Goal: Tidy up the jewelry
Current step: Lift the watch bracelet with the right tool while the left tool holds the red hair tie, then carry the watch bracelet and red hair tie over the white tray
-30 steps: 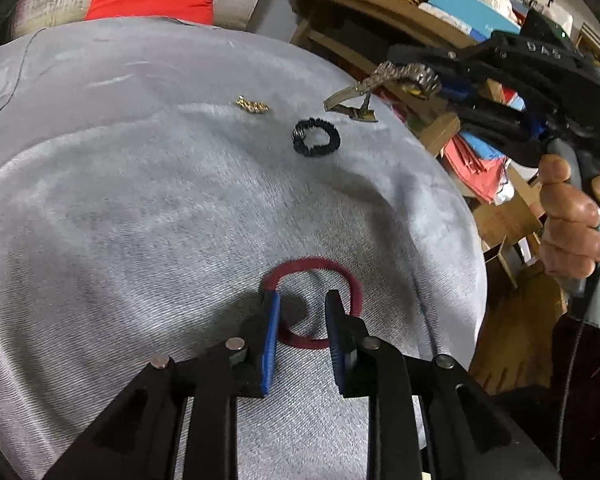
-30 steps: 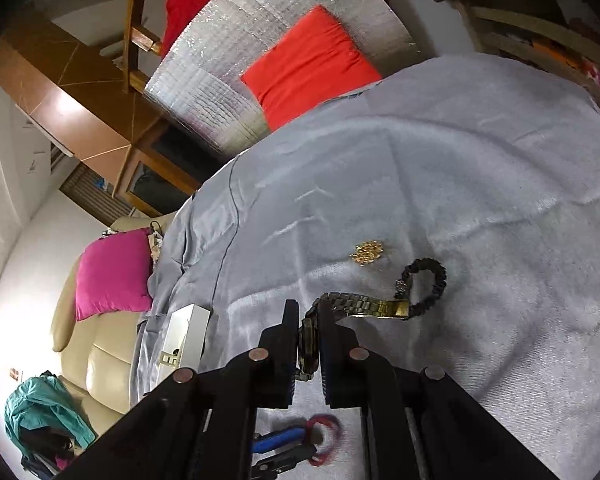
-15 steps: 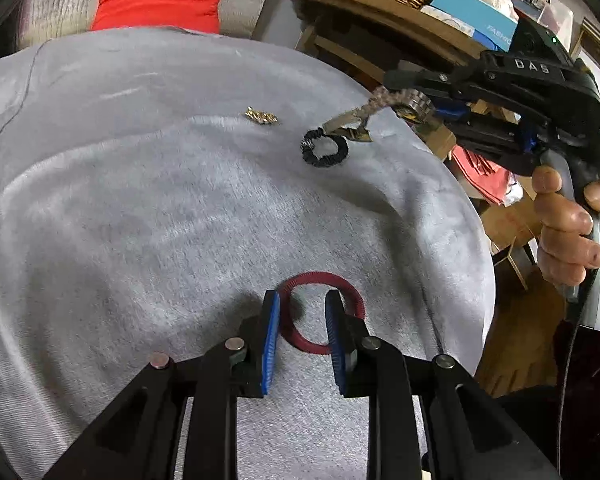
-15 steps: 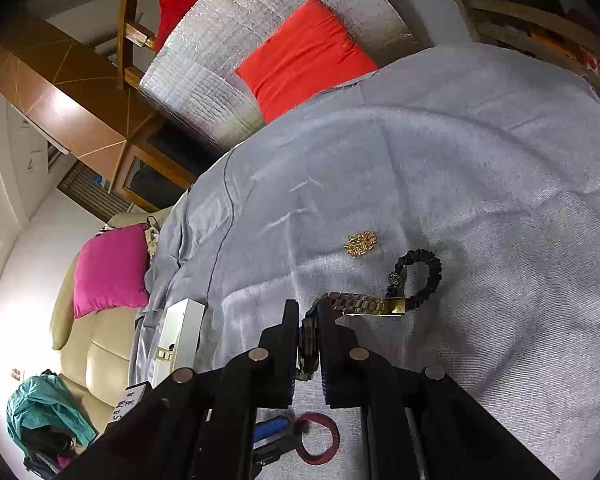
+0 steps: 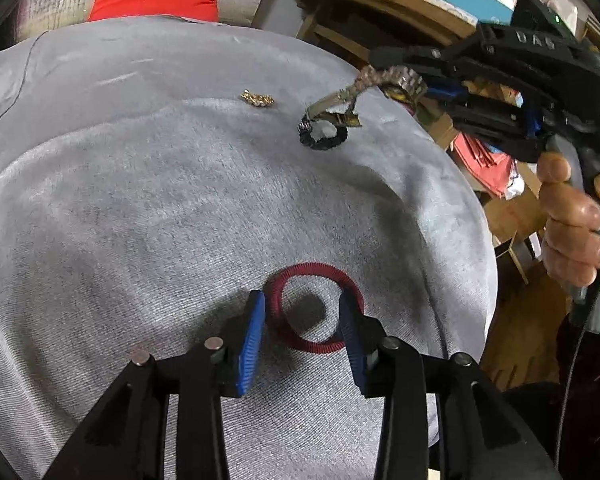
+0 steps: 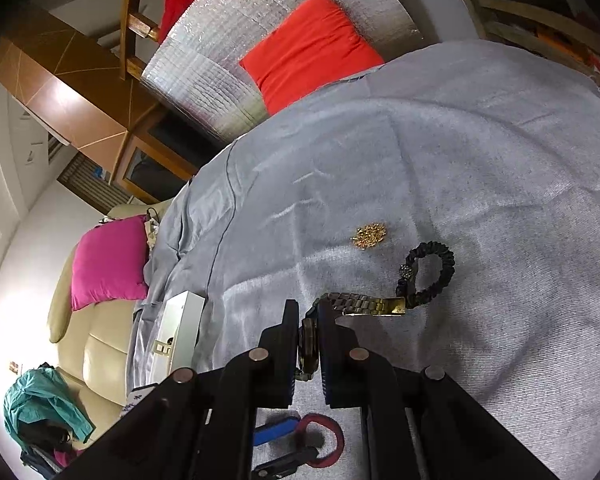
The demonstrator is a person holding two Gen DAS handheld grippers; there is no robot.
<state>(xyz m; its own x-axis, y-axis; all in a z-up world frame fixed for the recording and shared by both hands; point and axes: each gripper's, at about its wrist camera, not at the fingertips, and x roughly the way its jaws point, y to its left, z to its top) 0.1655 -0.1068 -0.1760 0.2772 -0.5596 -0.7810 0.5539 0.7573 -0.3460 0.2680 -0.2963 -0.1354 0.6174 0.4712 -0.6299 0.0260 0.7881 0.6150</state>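
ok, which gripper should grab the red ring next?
Left. The left gripper is open with its fingers straddling the red ring on the grey cloth. The right gripper is shut on the watch, so it looks occupied.

My left tongs (image 5: 302, 320): black arms, ribbed blue pads (image 5: 251, 342), silver pivot pins. Right tongs (image 6: 309, 344): black housing lettered "DAS", black cable, bare-skinned hand (image 5: 576, 228).
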